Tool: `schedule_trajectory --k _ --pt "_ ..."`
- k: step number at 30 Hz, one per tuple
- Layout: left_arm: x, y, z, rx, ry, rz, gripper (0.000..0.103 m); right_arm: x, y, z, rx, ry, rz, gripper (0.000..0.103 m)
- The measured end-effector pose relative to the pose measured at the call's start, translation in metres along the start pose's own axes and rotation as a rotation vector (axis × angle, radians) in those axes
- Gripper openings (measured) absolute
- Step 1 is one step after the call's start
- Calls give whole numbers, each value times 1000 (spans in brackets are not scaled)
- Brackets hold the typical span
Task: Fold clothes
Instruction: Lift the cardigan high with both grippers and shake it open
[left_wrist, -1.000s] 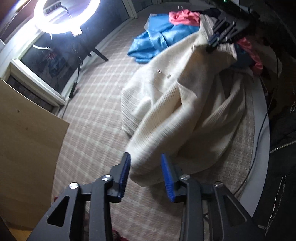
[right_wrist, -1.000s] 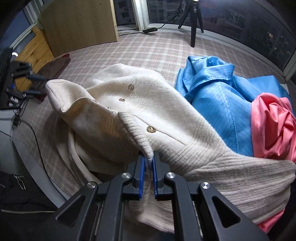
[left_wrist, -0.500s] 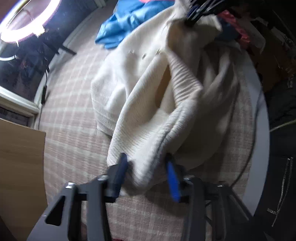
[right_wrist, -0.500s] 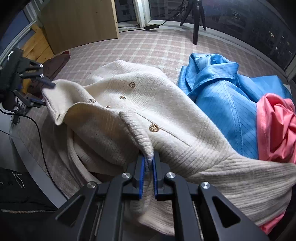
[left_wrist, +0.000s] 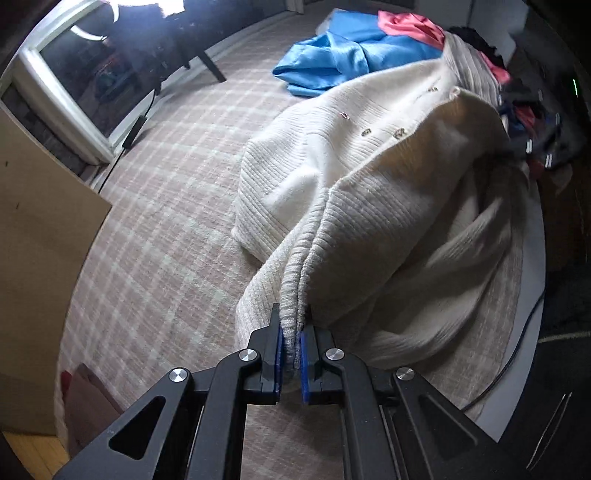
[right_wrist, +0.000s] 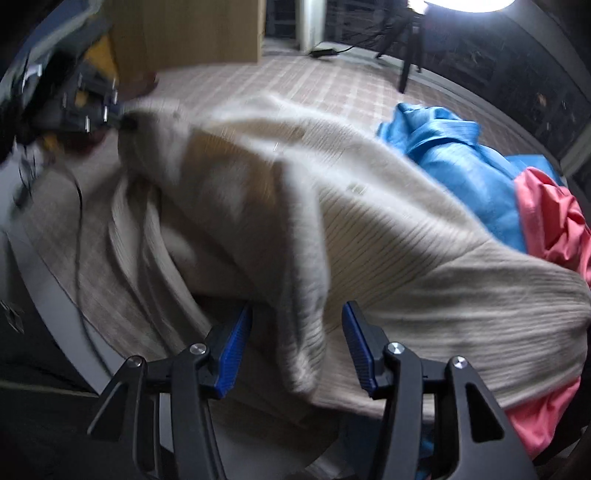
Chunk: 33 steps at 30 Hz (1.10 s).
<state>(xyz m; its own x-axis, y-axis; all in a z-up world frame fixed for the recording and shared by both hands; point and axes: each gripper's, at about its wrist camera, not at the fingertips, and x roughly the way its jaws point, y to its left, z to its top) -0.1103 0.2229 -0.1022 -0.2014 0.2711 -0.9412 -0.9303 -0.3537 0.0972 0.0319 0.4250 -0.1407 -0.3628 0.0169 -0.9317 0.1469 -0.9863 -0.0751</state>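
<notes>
Currently the cream ribbed cardigan, with small gold buttons along its front, lies heaped and partly lifted on the plaid-covered surface, toward its near edge. One ribbed hem fold is clamped between the blue pads of the left gripper, jaws closed tight on the knit. Right gripper: jaws opening, pads apart; a ribbed edge hangs between them, touching neither. Long axis of the cardigan runs from the left gripper toward the far end of the surface, where a blue garment and a pink garment lie just beside it.
</notes>
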Motion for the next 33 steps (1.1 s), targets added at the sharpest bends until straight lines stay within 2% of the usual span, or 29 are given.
schedule_trajectory --k 1,2,3,6,9,13,17,19,24,27,30,33 --pt "-1 -2 -2 -6 -8 10 6 5 1 -4 -15 23 -32 28" --pt "-4 -4 -3 -12 -23 27 6 11 1 -7 -30 46 -64 8" --pt "-11 -5 -4 -23 -49 47 6 9 -5 -8 -5 46 -67 7" --pt "-40 -4 -1 -64 -139 100 5 -36 -37 3 106 -49 -103 7" --pt "-84 2 14 -104 -257 158 5 -112 -55 25 147 -187 -218 7" --pt "-178 10 30 -166 -439 261 5 -224 -56 54 109 -352 -377 7" --pt "-288 -11 22 -187 -622 406 5 -328 -48 61 88 -499 -490 6" --pt "-339 -31 11 -199 -685 478 5 -377 -42 54 80 -582 -491 6" --pt "-441 -96 -20 -223 -756 691 5 -473 -18 32 20 -758 -509 6" --pt "-477 -123 -32 -237 -752 791 5 -514 -5 18 -18 -818 -512 6" --pt "-510 -148 -46 -257 -738 868 5 -534 7 9 -47 -848 -541 6" --pt "-522 -164 -58 -253 -712 923 5 -540 13 6 -62 -865 -533 7"
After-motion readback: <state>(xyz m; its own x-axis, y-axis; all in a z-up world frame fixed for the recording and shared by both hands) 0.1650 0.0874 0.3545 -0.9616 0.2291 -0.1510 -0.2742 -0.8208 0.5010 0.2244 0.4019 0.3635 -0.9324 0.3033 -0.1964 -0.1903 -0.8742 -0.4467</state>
